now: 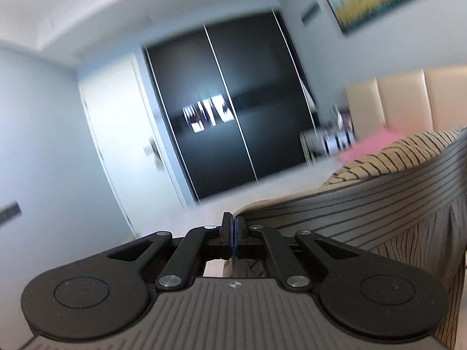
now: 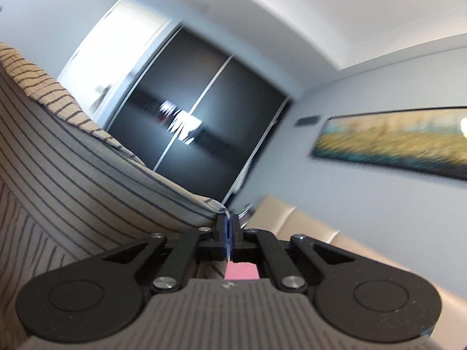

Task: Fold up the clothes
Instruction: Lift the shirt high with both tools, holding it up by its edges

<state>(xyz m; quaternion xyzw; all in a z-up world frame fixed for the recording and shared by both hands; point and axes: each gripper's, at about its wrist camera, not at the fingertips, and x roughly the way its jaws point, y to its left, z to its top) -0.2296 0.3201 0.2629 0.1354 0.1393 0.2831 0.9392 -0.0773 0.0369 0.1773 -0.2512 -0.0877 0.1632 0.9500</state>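
Item: striped garment [image 1: 364,198], tan cloth with dark narrow stripes. It is held aloft at two corners and spans the gap between the two tools.

Left hand-held gripper [image 1: 233,227]: jaws pressed together, pinching a corner of the striped garment at the fingertips. The cloth runs away to the right of the fingertips and hangs below them.

Right hand-held gripper [image 2: 226,227]: jaws pressed together, pinching the other corner of the striped garment [image 2: 87,157]. The cloth runs off to the left of the fingertips and drapes down.

Surroundings, ahead of both tools:
- dark sliding wardrobe [image 1: 227,110]
- padded beige headboard [image 1: 408,99], to the right of the left tool
- wall picture [image 2: 394,143], to the right of the right tool
- pink item [image 1: 370,145], beyond the cloth, kind not clear
- a patch of pink showing under the right tool, through its linkage

Step in hand, as judged: lifting the garment and spreading it before the first fold.

Handling notes, as judged:
- Keep both pinches firm; only a little cloth lies in each grip, so a jerk could pull a corner free.
- Hold the two tools level with each other and draw them apart until the top edge runs straight, without sag.
- Let the hanging part settle before lowering it.
- Lay it down flat, bottom edge first.
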